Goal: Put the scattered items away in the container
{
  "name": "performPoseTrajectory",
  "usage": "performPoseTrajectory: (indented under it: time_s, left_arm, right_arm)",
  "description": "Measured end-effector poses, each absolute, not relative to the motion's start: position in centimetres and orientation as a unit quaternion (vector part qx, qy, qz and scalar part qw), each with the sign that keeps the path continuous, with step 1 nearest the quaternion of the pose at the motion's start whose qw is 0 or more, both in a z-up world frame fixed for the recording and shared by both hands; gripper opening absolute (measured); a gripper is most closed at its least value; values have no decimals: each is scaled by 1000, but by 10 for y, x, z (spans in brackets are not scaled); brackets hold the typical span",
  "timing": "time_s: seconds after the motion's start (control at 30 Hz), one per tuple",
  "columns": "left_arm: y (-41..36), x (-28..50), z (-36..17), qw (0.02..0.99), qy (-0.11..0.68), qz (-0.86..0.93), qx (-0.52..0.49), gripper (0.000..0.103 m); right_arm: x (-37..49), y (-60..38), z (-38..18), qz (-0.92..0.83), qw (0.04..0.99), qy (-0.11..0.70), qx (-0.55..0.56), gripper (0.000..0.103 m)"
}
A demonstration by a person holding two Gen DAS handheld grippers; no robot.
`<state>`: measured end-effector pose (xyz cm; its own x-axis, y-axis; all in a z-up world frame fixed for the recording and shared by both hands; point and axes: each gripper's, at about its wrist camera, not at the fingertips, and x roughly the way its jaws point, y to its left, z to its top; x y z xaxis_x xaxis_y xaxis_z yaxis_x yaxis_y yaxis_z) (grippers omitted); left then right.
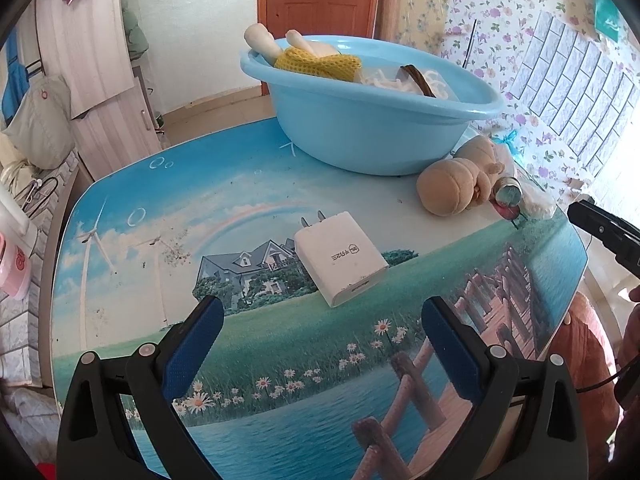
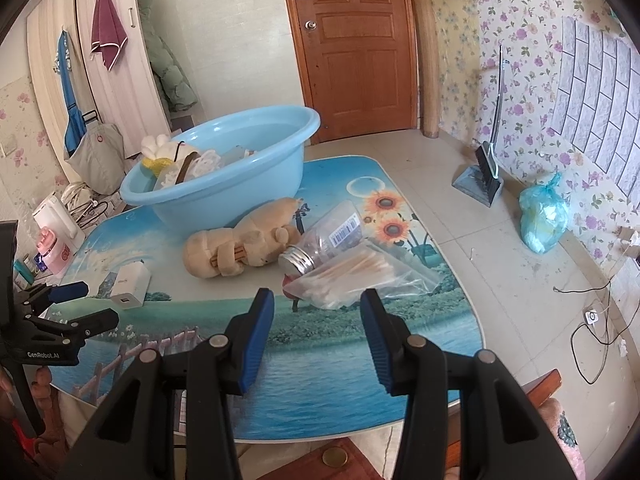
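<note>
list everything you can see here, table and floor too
basin: 1, light blue, far side of table, already holds several items
charger: 1, white, on table ahead of left gripper
plush toy: 1, tan, lying beside basin
jar: 1, clear with metal lid, on its side by plush toy
bag of cotton swabs: 1, clear, ahead of right gripper
table: 1, landscape print top
door: 1, brown wood, back wall
dustpan and broom: 1 set, grey, floor by wall
tied bag: 1, blue, floor
left gripper: open, empty
right gripper: open, empty
</note>
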<state>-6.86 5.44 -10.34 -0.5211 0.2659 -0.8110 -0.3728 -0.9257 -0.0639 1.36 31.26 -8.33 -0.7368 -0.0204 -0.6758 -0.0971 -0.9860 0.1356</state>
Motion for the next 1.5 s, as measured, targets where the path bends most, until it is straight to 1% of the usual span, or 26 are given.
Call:
performPoseTrajectory:
  time_s: [0.23,0.27,0.3,0.37,0.57,0.6,0.63,0.7,0.87,0.93,1.0,1.07,1.13,1.17,1.2,1.3,1.5]
  left_arm:
    - [58,-72,-105,184,58,869,-455,100]
    - [59,-74,-104,185,55,869,-456,100]
    - [60,-76,-104,186,50,869,-457,100]
    - [61,-80,-104,186,43,869,-457,100]
    - [73,-93,-112,169,49,865,-469,99]
    - [76,-94,-113,168,51,865,-471,94]
    - [78,-96,-114,170,51,863,-473,86]
    - [81,-98,-116,176,51,858,-479,78]
    - [81,-102,-119,169,60,862,-474,71]
    - [80,-102,-118,172,64,864,-469,58]
    - [78,-102,-117,177,67,864,-467,50]
    - [74,-101,-117,183,65,862,-467,49]
    - [68,-99,-116,186,63,863,-466,47]
    - [66,-98,-116,185,63,863,-466,46]
    - [64,-98,-116,185,62,864,-465,46]
    - [56,-94,-116,184,56,865,-464,45]
    - [45,-84,-114,186,50,865,-463,43]
  right_arm:
    - [15,320,-86,926,26,85,-366,45]
    - [15,322,-87,926,28,84,-367,46]
    - [14,323,-87,926,32,82,-368,53]
    - [14,328,-88,925,37,86,-368,65]
    - [5,335,-92,921,44,90,-376,66]
    - [1,336,-93,920,44,91,-378,67]
    - [-1,336,-93,919,43,92,-380,67]
    - [-8,336,-95,917,41,97,-385,67]
    - [-26,329,-100,910,43,87,-402,67]
    - [-31,324,-102,908,44,78,-408,67]
    - [-35,319,-105,906,46,70,-414,67]
    - [-36,317,-106,906,46,69,-416,67]
    - [-36,315,-107,905,42,66,-419,65]
    - [-36,313,-107,904,38,66,-421,59]
    - [-36,313,-108,902,37,65,-424,46]
    - [-34,313,-108,900,32,67,-430,32]
    - [-18,303,-103,901,6,73,-428,26]
